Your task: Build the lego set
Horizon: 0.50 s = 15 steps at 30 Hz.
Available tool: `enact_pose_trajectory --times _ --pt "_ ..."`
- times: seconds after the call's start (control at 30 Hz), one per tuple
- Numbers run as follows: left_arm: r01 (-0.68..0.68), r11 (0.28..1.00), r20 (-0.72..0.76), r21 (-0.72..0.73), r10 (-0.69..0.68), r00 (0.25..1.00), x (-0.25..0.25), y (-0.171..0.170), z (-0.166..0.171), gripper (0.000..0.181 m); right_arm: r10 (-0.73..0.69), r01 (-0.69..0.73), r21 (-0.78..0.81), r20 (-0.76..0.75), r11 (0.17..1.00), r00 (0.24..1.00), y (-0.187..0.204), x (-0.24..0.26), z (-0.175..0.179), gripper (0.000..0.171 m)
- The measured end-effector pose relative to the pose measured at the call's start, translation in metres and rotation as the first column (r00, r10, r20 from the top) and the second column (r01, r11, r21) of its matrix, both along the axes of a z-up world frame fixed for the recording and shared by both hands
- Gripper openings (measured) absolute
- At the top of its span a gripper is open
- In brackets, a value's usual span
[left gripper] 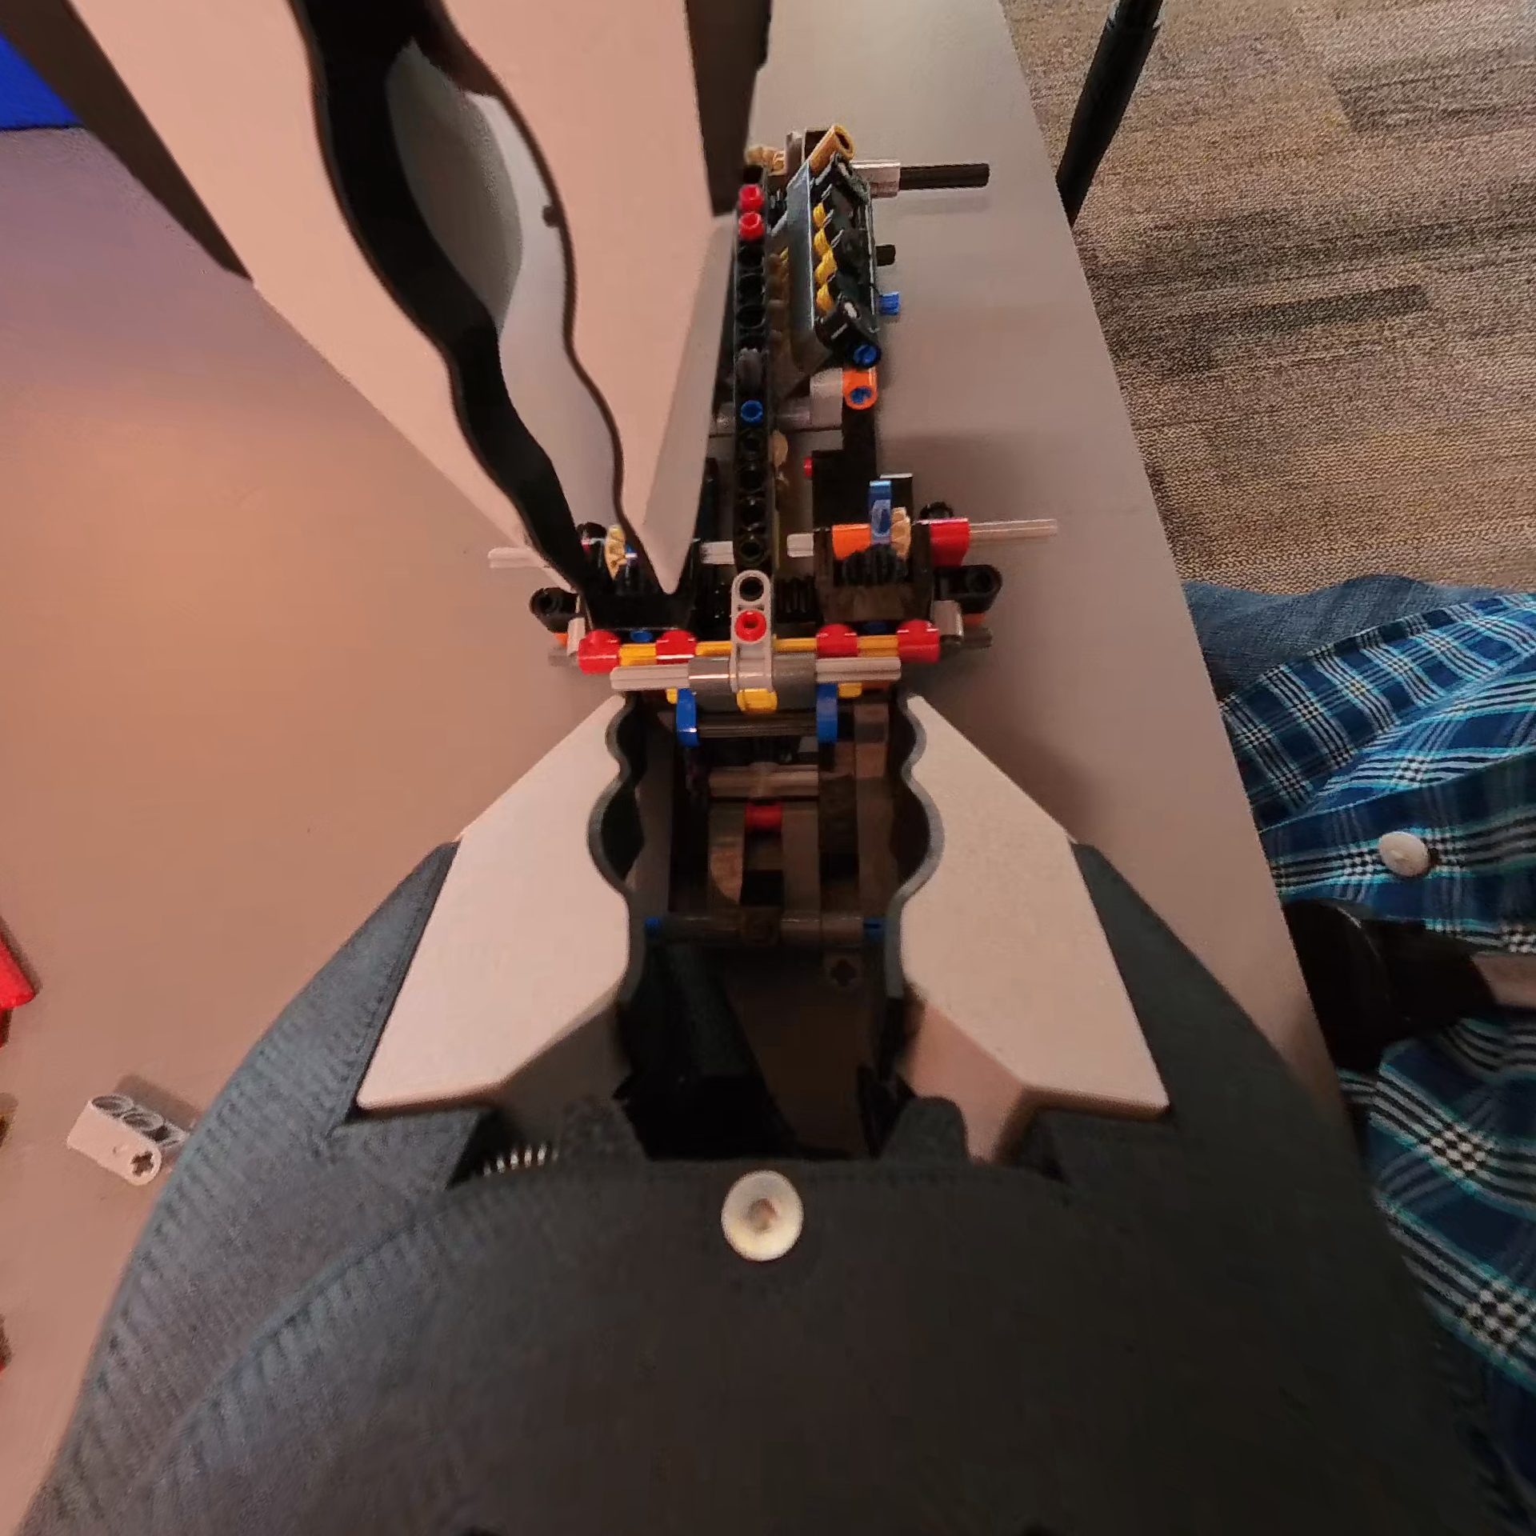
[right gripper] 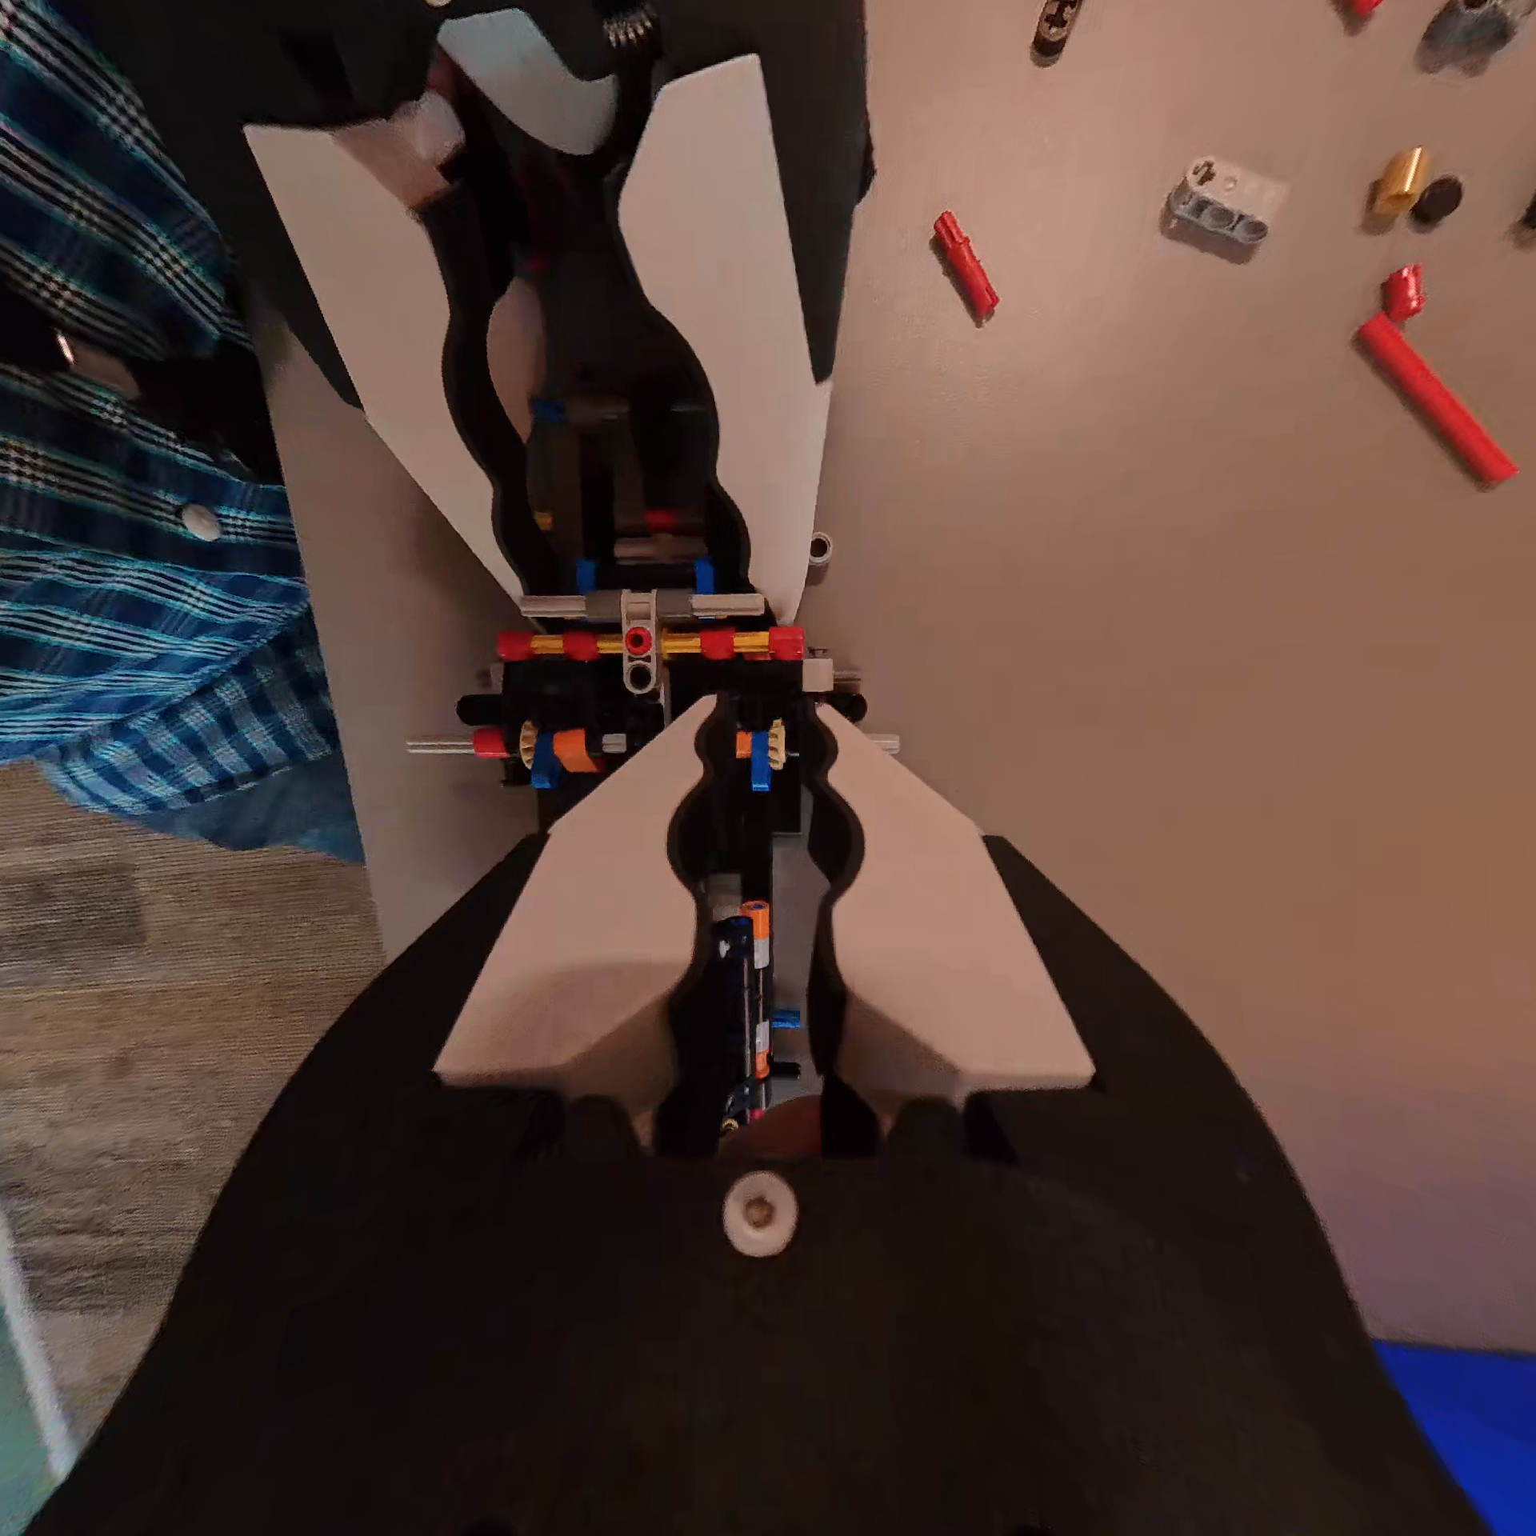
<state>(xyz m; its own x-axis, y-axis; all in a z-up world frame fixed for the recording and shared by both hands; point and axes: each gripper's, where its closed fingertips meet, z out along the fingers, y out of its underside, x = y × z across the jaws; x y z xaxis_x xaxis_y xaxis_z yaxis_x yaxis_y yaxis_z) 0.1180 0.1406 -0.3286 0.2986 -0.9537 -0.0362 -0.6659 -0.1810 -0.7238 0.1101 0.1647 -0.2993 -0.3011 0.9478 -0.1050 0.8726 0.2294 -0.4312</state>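
A long black Technic lego chassis (left gripper: 755,490) with red bushes, a yellow axle, blue pins and tan gears lies along the table's edge. My left gripper (left gripper: 765,715) is shut on one end of it, just behind the yellow axle. My right gripper (left gripper: 636,573) comes in from the opposite side. In the right wrist view, my right gripper (right gripper: 769,715) is shut on the chassis (right gripper: 582,690) around a part with an orange piece, a blue pin and a tan gear. The left gripper (right gripper: 657,603) faces it from the top.
Loose parts lie on the beige table (right gripper: 1164,748): a red pin (right gripper: 964,264), a grey connector (right gripper: 1218,204), a long red tube (right gripper: 1430,407), a gold piece (right gripper: 1400,179), another grey connector (left gripper: 125,1126). A person's plaid shirt (left gripper: 1371,748) and carpet (left gripper: 1288,249) lie past the edge. Spacing between my two grippers at the tips: around 4 cm. The grey connector (right gripper: 1218,204) is about 15 cm from both grippers' fingertips.
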Motion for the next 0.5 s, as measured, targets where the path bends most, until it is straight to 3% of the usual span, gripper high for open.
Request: enact_pose_trajectory --times 0.13,0.5 --pt "0.000 1.000 -0.001 0.004 0.000 1.000 0.0001 0.0001 -0.0004 0.058 0.021 -0.020 0.052 -0.019 0.998 1.000 0.0009 -0.0005 0.0003 0.012" --pt "0.000 1.000 -0.001 0.004 0.000 1.000 0.0002 0.0006 -0.0012 0.059 0.076 -0.080 -0.274 -0.025 0.958 0.997 0.0011 -0.0015 0.0006 0.010"
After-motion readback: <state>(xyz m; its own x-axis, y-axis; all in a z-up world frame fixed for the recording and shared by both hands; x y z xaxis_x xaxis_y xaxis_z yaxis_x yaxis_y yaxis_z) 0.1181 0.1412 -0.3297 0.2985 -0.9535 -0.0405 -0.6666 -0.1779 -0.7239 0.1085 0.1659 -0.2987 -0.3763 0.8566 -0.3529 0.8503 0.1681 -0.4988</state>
